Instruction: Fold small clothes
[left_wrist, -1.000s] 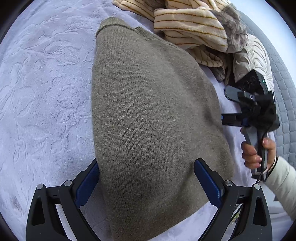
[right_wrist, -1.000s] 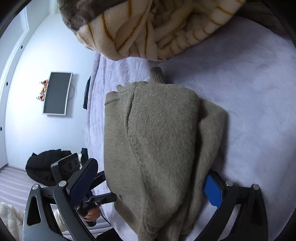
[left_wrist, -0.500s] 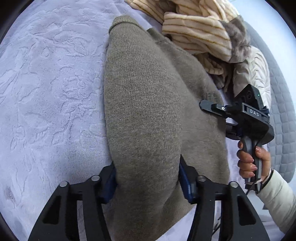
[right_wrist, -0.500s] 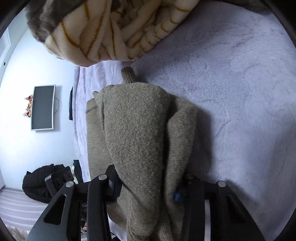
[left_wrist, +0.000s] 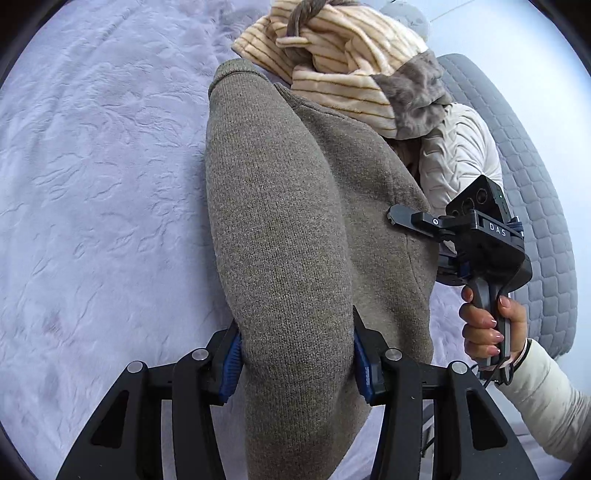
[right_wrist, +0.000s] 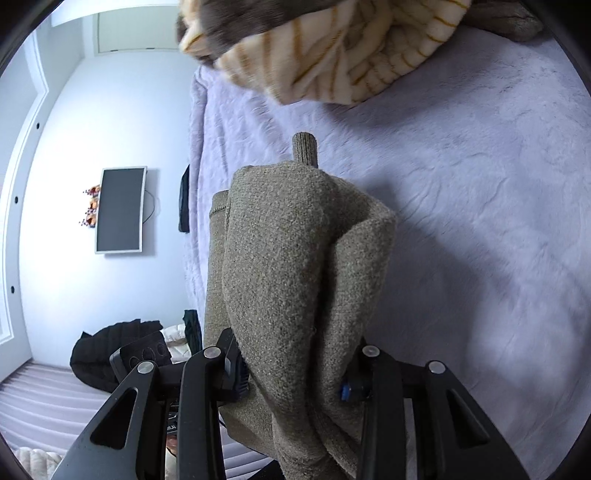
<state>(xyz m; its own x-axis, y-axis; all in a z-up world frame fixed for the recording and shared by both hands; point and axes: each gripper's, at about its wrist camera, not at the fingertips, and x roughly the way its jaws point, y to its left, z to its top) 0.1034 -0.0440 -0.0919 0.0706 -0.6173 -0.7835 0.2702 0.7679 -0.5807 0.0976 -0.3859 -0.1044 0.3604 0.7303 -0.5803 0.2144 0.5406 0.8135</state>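
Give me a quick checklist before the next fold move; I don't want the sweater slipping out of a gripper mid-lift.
1. Left gripper clamped on the olive knit sweater: ok; its jaws have just closed.
2. Right gripper clamped on it too: ok, just closed as well.
3. Grip depth on each bunch: cannot tell.
4. Far cuff lifted off the lilac bedspread: not ok.
5. Striped fleece blanket clear of the sweater's far end: not ok.
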